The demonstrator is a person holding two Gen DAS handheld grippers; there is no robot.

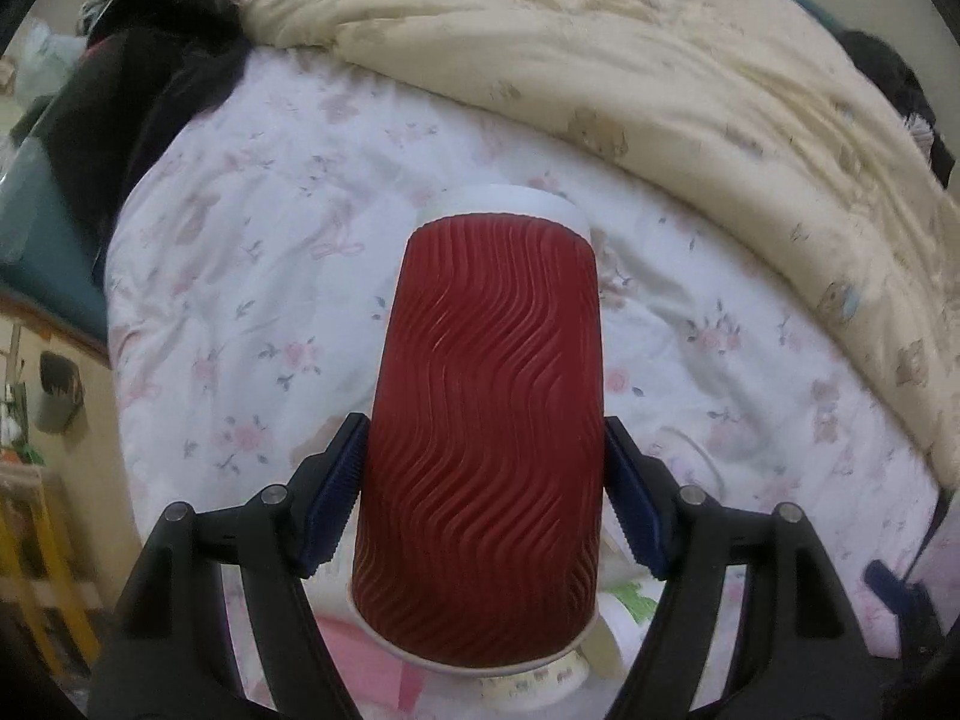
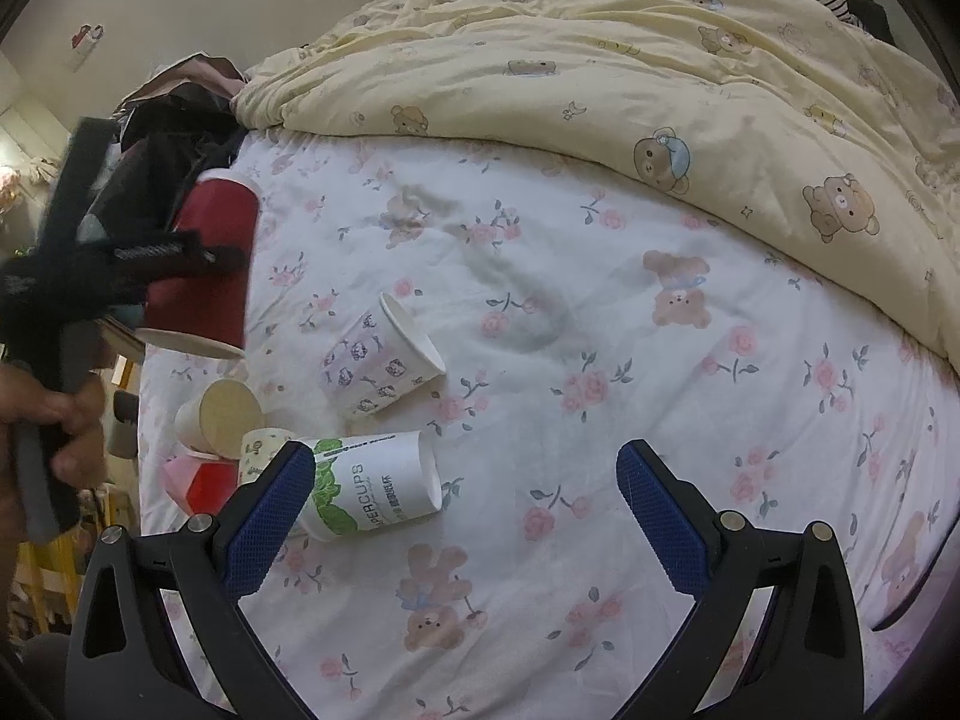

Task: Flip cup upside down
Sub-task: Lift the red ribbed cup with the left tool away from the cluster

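While my left gripper (image 1: pixel 483 483) pinches the red ribbed paper cup (image 1: pixel 480 432) mouth-down above the bed's (image 2: pixel 600 324) left edge, my right gripper (image 2: pixel 465 516) hangs spread. Other paper cups (image 2: pixel 372 486) lie near that edge.

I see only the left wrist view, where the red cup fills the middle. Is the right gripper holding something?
Observer: No. The right gripper is open and holds nothing.
Operator: Are other cups lying on the bed?
Observer: Yes. A white cup with green print lies on its side on the floral sheet, by the right gripper's left finger.
Operator: Any more?
Observer: A patterned cup lies on its side beyond it, mouth toward the right.
Operator: Is the red cup touching the bed?
Observer: No. The left gripper holds the red cup in the air, rim downward.
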